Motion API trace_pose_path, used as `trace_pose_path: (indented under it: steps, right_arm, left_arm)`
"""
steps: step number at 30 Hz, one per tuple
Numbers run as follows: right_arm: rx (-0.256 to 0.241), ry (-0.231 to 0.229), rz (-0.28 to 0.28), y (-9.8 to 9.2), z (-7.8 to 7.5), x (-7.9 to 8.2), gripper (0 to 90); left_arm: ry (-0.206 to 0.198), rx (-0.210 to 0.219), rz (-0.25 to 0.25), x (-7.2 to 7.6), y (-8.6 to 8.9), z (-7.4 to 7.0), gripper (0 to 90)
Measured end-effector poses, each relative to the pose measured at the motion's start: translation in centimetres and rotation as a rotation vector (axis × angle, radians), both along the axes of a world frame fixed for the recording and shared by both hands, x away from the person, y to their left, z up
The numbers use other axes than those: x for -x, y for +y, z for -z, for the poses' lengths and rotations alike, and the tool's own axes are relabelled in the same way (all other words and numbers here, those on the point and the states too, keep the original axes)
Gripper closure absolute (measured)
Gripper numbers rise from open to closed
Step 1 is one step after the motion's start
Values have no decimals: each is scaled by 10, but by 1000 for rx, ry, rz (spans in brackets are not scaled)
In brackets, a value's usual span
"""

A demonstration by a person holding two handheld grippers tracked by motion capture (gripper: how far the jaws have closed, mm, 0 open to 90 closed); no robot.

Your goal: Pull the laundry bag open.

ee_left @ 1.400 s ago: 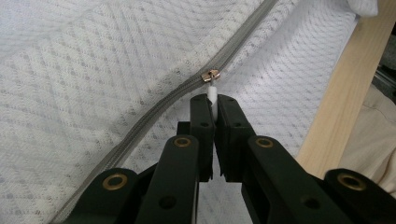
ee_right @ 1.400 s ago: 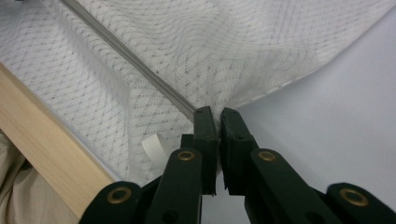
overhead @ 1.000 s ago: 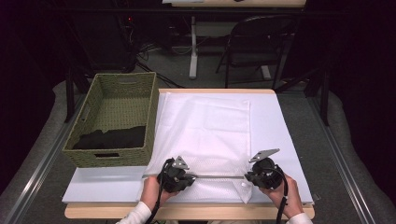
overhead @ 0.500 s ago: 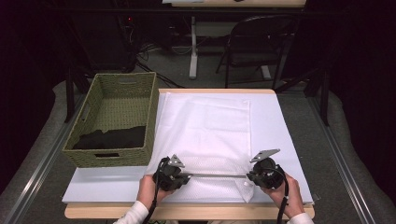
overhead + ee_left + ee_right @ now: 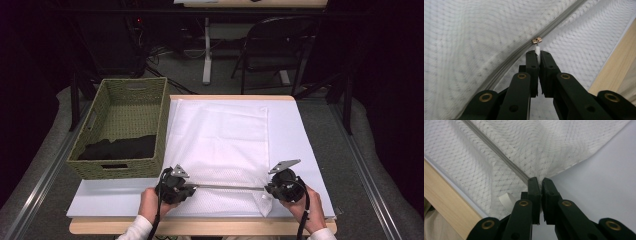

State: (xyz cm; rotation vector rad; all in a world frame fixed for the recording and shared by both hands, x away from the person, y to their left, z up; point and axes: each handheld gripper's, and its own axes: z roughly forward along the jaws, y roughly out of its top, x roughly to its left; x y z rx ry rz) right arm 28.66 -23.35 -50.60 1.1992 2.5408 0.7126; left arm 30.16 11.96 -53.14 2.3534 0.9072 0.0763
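Near table's front edge, left gripper [image 5: 538,53] pinching zipper pull [image 5: 537,49], right gripper [image 5: 538,180] clamping mesh bag [image 5: 220,140]

The laundry bag [image 5: 220,135] is white mesh cloth, matt, with a fine dotted weave. Its zipper [image 5: 506,61] is a smooth grey woven tape, and the slider [image 5: 536,40] is shiny brass-coloured metal with a white plastic pull tab [image 5: 538,51]. The left hand-held gripper [image 5: 538,53] and the right hand-held gripper [image 5: 538,180] are matt black plastic with brass-coloured rivets. The tabletop [image 5: 295,130] carries a smooth pale matt sheet over a light wood edge. The basket [image 5: 107,167] is rough green wicker.
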Motion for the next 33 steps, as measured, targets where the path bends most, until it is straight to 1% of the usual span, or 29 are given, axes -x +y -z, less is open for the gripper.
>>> trace_pose_path:
  steps: [1,2,4,6,8,9,10,11,13,15,19,20,22,23,25,28,31,33]
  right_arm:
    - [-4,0,2,0,0,0,869]
    - [-4,0,3,0,0,0,868]
    - [-4,1,4,0,0,0,868]
    - [-5,1,4,0,0,0,868]
    - [-1,1,0,0,0,0,868]
    - [3,-2,-4,0,0,0,869]
    - [4,-4,-8,0,0,0,868]
    - [1,0,-5,0,0,0,869]
    - [-1,0,-5,0,0,0,868]
    - [-3,-2,-10,0,0,0,869]
    - [2,1,-3,0,0,0,868]
    - [4,9,9,0,0,0,868]
    - [-2,9,3,-1,0,0,868]
    - [3,6,2,-1,0,0,868]
    - [8,2,-2,-1,1,-1,868]
    - [3,5,2,-1,0,0,868]
    - [-3,9,6,-1,0,0,868]
    - [2,6,6,-1,1,0,868]
  left_arm:
    - [-2,10,-5,0,2,-1,863]
    - [-4,10,-8,1,4,-2,862]
    - [-10,4,-5,2,6,-3,863]
    - [-15,-5,-14,2,9,-3,863]
    - [0,-12,-9,2,12,-2,863]
    - [-4,-14,-19,2,12,-2,862]
    - [8,-19,-4,2,14,-2,862]
    - [5,-23,-6,2,14,-2,863]
    - [9,-17,-3,3,16,-2,862]
    - [7,-34,-2,3,17,-2,862]
    - [18,-32,-12,3,23,-1,862]
    - [37,-3,-26,2,29,-2,862]
    - [35,-9,-29,3,32,-2,862]
    - [37,-1,-38,4,33,-3,862]
    - [30,-13,-38,4,36,-3,862]
    - [35,-9,-48,4,41,-4,862]
    - [36,-18,-51,5,45,-4,862]
    - [40,-19,-60,5,50,-4,862]
